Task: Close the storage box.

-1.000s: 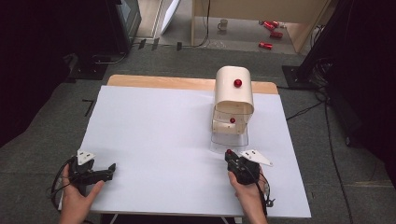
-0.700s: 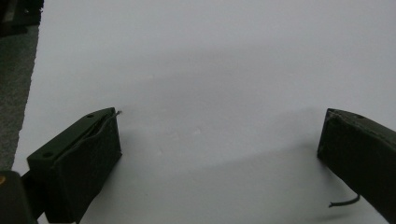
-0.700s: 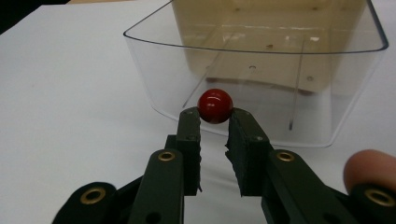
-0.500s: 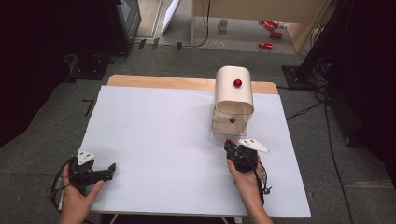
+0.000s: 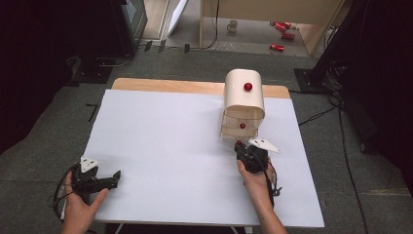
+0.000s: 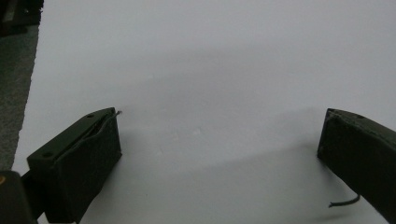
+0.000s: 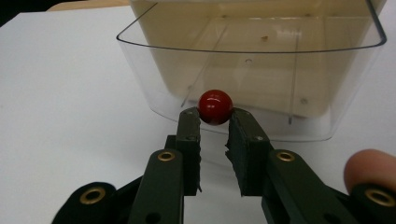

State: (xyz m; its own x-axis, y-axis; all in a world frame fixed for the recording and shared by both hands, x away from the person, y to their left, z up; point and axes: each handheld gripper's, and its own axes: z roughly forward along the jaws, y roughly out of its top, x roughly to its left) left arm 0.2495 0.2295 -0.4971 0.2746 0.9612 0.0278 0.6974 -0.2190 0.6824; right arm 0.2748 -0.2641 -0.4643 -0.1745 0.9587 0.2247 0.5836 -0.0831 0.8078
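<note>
Right gripper view: the red knob [image 7: 215, 107] of the clear drawer [image 7: 252, 70] is pinched by the right gripper [image 7: 215, 122]; the left gripper [image 6: 217, 140] is held spread over the white table [image 5: 170, 141].

I am seeing a cream, round-topped drawer box [image 5: 244, 100] standing upright at the table's far right. Its clear bottom drawer [image 7: 252, 70] is sitting pulled open, its red ball knob [image 7: 215, 107] facing me.
</note>
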